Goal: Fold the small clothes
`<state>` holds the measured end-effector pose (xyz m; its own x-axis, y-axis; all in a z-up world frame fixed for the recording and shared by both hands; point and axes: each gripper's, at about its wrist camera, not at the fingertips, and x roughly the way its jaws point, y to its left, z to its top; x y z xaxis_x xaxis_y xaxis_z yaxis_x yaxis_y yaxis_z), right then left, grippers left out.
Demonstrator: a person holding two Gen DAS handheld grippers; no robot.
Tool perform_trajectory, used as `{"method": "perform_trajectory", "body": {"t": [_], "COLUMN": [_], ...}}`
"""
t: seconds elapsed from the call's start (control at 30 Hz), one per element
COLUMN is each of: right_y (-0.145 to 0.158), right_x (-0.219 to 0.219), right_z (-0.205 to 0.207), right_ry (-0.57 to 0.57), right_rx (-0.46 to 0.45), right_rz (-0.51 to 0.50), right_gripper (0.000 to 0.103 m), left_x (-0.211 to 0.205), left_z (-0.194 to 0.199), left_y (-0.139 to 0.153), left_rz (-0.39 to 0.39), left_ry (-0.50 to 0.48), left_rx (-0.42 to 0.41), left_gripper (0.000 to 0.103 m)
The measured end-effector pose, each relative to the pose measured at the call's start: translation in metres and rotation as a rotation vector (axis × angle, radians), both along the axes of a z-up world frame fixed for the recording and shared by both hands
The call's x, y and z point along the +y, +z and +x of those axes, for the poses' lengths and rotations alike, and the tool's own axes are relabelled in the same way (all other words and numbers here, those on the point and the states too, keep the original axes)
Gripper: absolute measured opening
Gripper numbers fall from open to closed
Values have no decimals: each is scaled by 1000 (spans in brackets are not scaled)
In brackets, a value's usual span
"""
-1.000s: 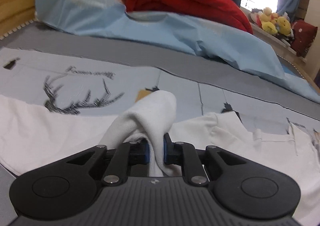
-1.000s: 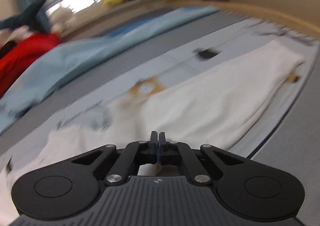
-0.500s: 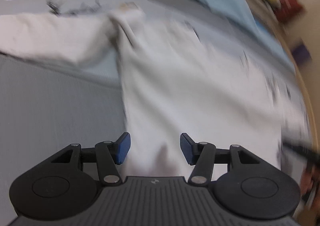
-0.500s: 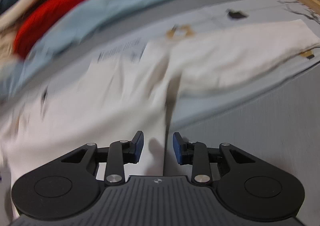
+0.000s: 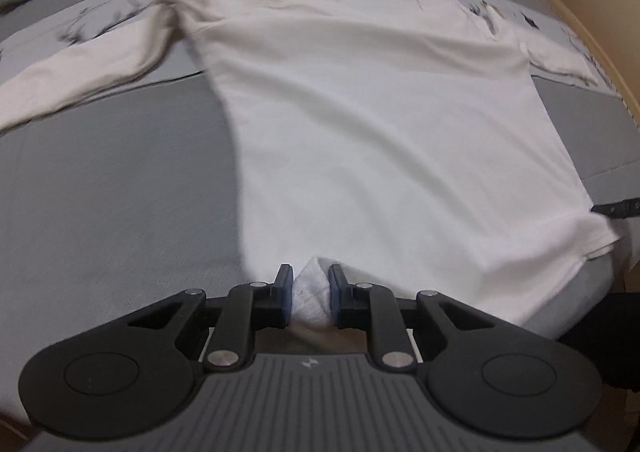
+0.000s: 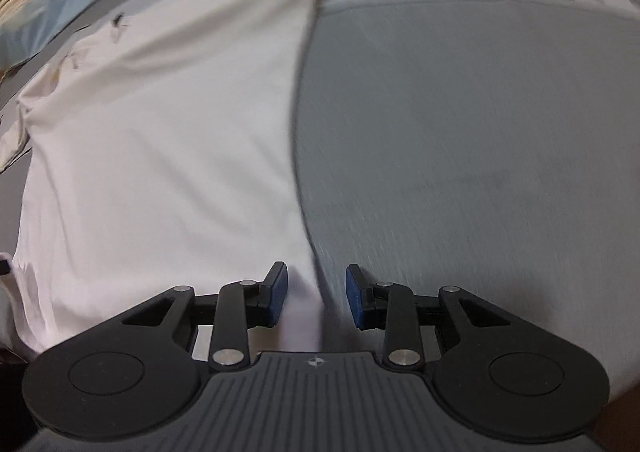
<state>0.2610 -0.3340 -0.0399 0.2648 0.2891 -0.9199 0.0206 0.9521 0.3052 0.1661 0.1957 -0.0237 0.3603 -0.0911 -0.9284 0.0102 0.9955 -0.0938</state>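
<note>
While left gripper pinches shirt hem, right gripper straddles edge.

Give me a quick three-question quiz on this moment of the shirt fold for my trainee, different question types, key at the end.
1. True or false: the left gripper is pinching a bunch of the white shirt at its near hem.
2. Multiple choice: the right gripper is A) shut on the shirt, B) open, straddling the shirt's side edge near the bottom corner, C) open over the red blanket.
3. Fill in: the shirt lies spread on the ______ bed cover, collar at the far end.

Key: 1 true; 2 B; 3 grey.
</note>
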Motion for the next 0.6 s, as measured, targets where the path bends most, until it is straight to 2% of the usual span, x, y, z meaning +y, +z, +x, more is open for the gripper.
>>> {"method": "perform_trajectory", "body": {"t": [0.1, 0.17, 0.23, 0.3, 0.33, 0.4, 0.47, 0.5, 0.6], "right_y": [0, 2, 4, 6, 6, 6, 7, 6, 4], "right_x": [-3, -4, -7, -9, -15, -11, -13, -11, -4], "right_z": [-16, -23, -32, -40, -42, -43, -46, -45, -42], "right_ry": [6, 16, 16, 22, 22, 14, 1, -1, 17], "right_rx": [10, 7, 14, 19, 22, 21, 15, 15, 8], "right_rz": [7, 4, 17, 12, 14, 20, 31, 34, 24], "right_gripper": [34, 34, 34, 34, 34, 34, 34, 34, 34], "left_x": [13, 16, 22, 32, 38, 49, 50, 47, 34], "left_z": [-29, -44, -53, -55, -55, -50, -43, -38, -24], "left_y": [8, 6, 1, 5, 9, 15, 12, 7, -13], "left_rz": [-25, -26, -14, -29, -53, -125, -188, -195, -133], "left_ry": [-41, -78, -83, -50, -11, 71, 116, 124, 131], "left_rx": [27, 76, 121, 95, 68, 34, 39, 55, 143], "left_gripper": [19, 19, 24, 42, 45, 47, 48, 48, 48]}}
